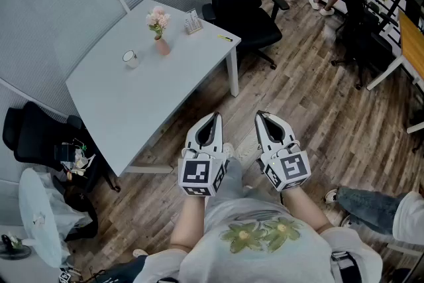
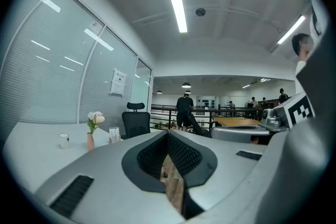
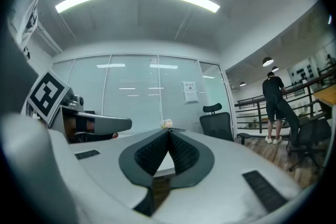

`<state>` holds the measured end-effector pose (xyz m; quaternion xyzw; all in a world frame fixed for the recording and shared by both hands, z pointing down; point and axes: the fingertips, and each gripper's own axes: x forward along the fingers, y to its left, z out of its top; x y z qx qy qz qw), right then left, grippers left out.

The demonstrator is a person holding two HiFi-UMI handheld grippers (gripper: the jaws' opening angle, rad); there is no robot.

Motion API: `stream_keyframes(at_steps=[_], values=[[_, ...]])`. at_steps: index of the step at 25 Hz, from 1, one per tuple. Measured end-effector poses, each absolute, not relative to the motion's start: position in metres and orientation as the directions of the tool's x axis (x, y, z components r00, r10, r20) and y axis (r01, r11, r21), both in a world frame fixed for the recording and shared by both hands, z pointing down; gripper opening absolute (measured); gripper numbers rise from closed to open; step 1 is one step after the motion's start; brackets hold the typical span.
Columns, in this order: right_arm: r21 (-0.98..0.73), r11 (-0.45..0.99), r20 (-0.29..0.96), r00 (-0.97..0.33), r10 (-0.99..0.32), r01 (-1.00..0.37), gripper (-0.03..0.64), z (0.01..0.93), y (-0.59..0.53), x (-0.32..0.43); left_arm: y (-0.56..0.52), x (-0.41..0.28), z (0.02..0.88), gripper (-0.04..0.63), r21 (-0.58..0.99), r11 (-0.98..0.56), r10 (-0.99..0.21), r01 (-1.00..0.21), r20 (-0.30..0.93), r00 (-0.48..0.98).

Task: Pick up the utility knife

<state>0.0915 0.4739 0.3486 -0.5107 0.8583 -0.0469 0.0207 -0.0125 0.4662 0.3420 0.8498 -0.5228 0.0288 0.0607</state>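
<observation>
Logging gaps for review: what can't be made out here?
- Utility knife: maybe this yellow sliver on the white table, head view; too small to confirm.
- Gripper views: left gripper and right gripper cover most of the table.
- Card stand print, head view: too small.

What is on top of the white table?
White mug, pink vase of flowers, small card stand, thin yellow item, maybe the utility knife. Nothing covers the tabletop.
</observation>
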Motion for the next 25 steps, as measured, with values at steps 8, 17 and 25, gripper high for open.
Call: stream_keyframes(at_steps=[8,17,25], values=[[-0.074,0.473,0.009,-0.475,-0.880,-0.878,0.005,0.355,0.412,0.085,0.404,-0.013,0.349,0.009,0.069,-0.474,-0.872,-0.878,0.105,0.478],[0.010,0.490,-0.025,-0.490,-0.871,-0.872,0.006,0.332,0.287,0.055,0.277,-0.048,0.338,0.009,0.069,-0.465,-0.880,-0.882,0.075,0.470],[0.053,0.478,-0.048,-0.481,-0.876,-0.877,0.006,0.319,0.214,0.034,0.203,-0.077,0.335,0.009,0.070,-0.472,-0.876,-0.879,0.073,0.476]])
